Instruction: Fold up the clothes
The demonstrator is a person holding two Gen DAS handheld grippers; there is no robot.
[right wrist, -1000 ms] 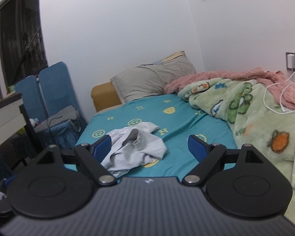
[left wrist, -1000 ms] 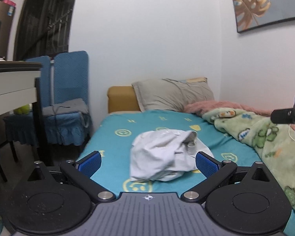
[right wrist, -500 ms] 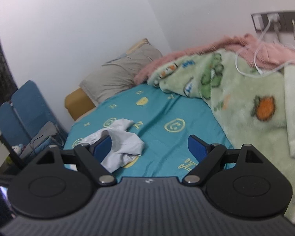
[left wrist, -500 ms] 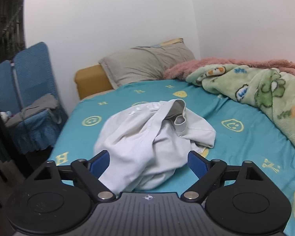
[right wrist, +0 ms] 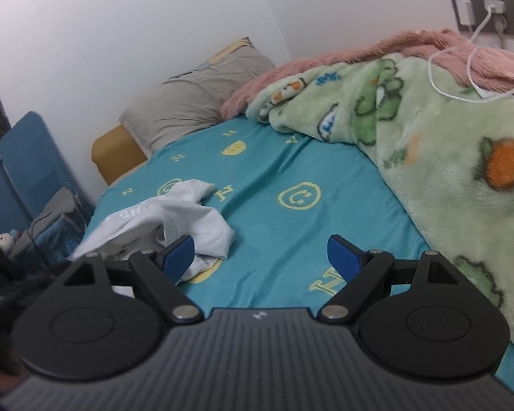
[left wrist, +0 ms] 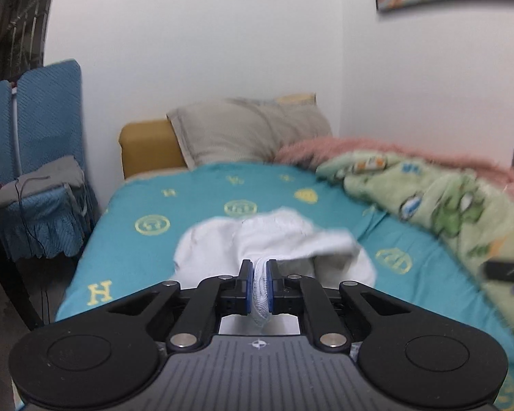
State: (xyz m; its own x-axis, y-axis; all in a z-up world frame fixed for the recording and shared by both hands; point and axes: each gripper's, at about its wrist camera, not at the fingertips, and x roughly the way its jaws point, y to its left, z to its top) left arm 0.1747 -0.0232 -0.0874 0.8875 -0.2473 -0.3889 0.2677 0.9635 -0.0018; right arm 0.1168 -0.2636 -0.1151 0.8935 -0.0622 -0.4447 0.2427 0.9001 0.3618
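Left black two-finger gripper (left wrist: 259, 286): blue-padded jaws closing, pinching cloth; right black two-finger gripper (right wrist: 261, 255): jaws spread wide, nothing between.

The crumpled white cotton-like garment (left wrist: 274, 239) pinched between the closing jaws of the matt black plastic left gripper (left wrist: 259, 282) looks soft and thin, with a finely knit edge at the blue pads. Ahead of the gripper lies a smooth teal bed sheet (right wrist: 291, 171); to its right sits a fuzzy green fleece blanket (right wrist: 428, 130), and beyond that a shaggy pink one (right wrist: 411, 44).
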